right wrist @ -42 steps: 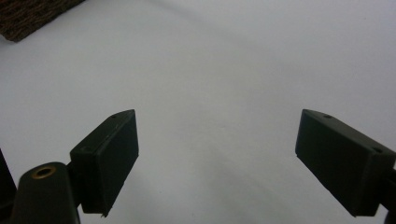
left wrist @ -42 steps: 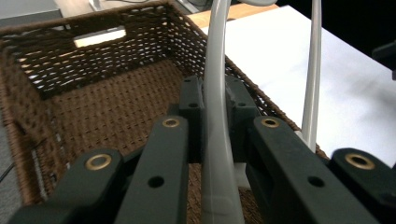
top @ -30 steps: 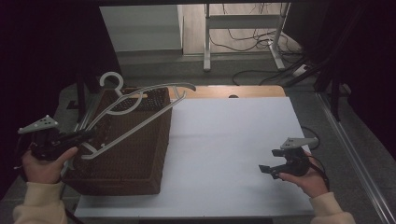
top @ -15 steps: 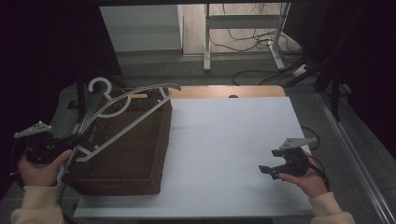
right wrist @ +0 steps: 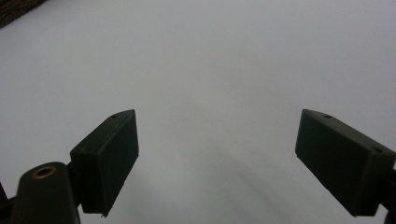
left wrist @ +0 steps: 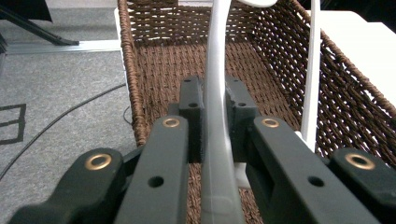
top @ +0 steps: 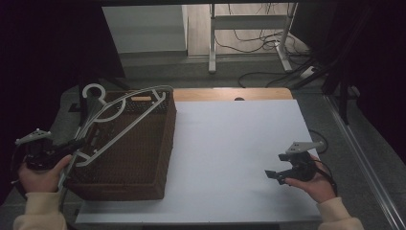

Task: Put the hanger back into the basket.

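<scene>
A pale grey plastic hanger [top: 125,128] lies slantwise over the brown wicker basket [top: 129,163] at the table's left end, its hook toward the far left corner. My left gripper [top: 72,145] is beside the basket's left rim, shut on the hanger's near end. In the left gripper view the hanger [left wrist: 217,140] runs up between the black jaws of the left gripper [left wrist: 215,100], over the basket's woven floor [left wrist: 163,60]. My right gripper [top: 275,175] hovers low over the white table top [top: 230,143] at the front right. The right gripper [right wrist: 217,158] is open, with nothing between its jaws.
A wooden strip [top: 230,94] borders the table's far edge. Beyond it are metal desk legs [top: 211,43] and loose cables [top: 268,76] on the floor. Grey floor [left wrist: 56,93] lies left of the basket.
My left gripper has moved left and down with the hanger, so the hanger sits lower over the basket and its hook has shifted left. The right gripper has stayed put.
</scene>
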Available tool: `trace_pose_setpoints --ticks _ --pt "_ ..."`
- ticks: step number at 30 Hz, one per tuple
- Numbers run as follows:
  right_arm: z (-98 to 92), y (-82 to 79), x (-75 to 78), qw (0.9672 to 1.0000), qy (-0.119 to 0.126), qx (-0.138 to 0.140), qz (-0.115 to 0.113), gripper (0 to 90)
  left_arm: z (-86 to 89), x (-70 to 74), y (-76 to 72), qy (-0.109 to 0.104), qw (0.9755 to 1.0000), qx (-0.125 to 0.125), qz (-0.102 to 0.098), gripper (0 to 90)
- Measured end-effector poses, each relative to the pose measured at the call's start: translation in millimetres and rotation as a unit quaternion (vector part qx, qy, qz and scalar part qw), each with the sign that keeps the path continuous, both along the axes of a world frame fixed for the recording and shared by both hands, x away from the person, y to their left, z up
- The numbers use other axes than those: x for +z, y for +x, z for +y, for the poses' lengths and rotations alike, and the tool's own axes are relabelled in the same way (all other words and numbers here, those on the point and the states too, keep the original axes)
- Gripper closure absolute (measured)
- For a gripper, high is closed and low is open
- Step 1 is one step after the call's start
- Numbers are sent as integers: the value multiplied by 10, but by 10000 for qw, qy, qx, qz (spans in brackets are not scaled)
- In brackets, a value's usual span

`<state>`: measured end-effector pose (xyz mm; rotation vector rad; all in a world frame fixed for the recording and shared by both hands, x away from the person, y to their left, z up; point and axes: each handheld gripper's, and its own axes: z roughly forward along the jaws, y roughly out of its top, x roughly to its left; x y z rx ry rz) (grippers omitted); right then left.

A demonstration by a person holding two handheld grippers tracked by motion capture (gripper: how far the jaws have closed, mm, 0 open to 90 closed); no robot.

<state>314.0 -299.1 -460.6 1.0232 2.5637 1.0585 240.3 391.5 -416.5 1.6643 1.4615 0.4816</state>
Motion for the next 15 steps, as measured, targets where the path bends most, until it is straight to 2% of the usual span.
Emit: trace_pose_setpoints --ticks 6,15 --pt "2 0 0 10000 -4 0 0 133 8 -37 6 60 9999 93 65 806" --pt "5 3 -11 10000 -33 11 -12 132 28 -112 16 21 9997 194 132 806"
